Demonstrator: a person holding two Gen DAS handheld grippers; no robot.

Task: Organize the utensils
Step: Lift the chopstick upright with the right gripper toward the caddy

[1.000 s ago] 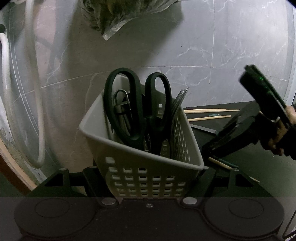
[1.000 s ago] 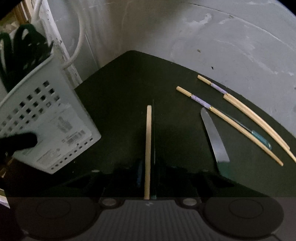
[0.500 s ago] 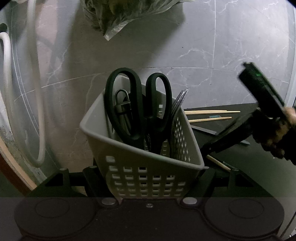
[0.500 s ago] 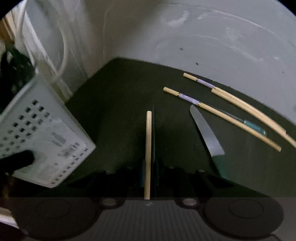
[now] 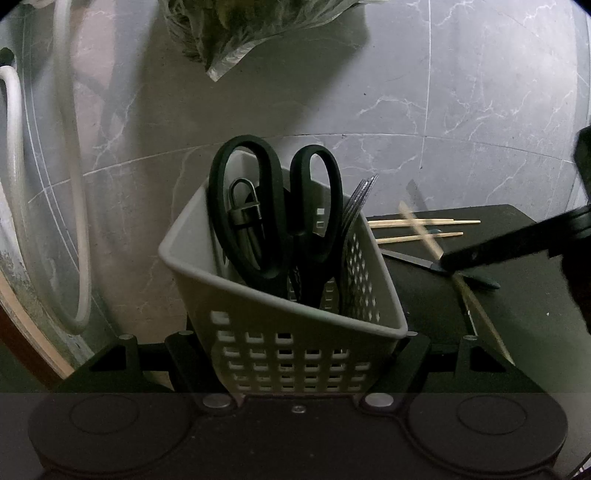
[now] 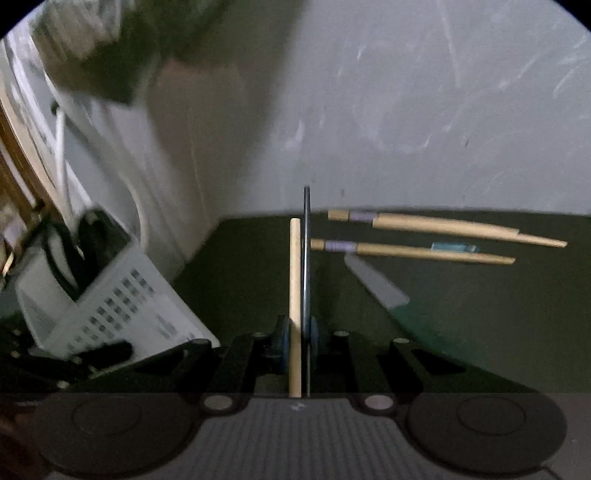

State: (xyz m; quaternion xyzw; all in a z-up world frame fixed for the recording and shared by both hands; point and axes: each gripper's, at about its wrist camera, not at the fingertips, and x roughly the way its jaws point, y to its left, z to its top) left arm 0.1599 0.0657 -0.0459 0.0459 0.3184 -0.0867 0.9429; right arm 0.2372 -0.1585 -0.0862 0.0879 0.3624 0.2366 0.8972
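Note:
My left gripper (image 5: 295,347) is shut on a white perforated basket (image 5: 295,358), tilted and held at its lower sides. Inside stand black-handled scissors (image 5: 273,206), a grey padlock (image 5: 245,210) and dark forks (image 5: 356,199). My right gripper (image 6: 298,343) is shut on a wooden chopstick (image 6: 294,280) together with a thin dark utensil (image 6: 306,258); both point forward above the black mat (image 6: 240,266). In the left wrist view the right gripper (image 5: 498,247) reaches in from the right, and the held chopstick (image 5: 421,232) slants over the mat.
Two more chopsticks (image 6: 443,225) with purple bands, a small blue item (image 6: 452,246) and a knife (image 6: 373,282) lie on the mat. A grey marble wall (image 5: 406,92) stands behind, with a bag of greens (image 5: 258,22) hanging and white hoses (image 5: 74,184) at left.
The right gripper has risen and rolled, lifting the chopstick and the dark utensil off the mat. The left gripper and the basket have stayed put.

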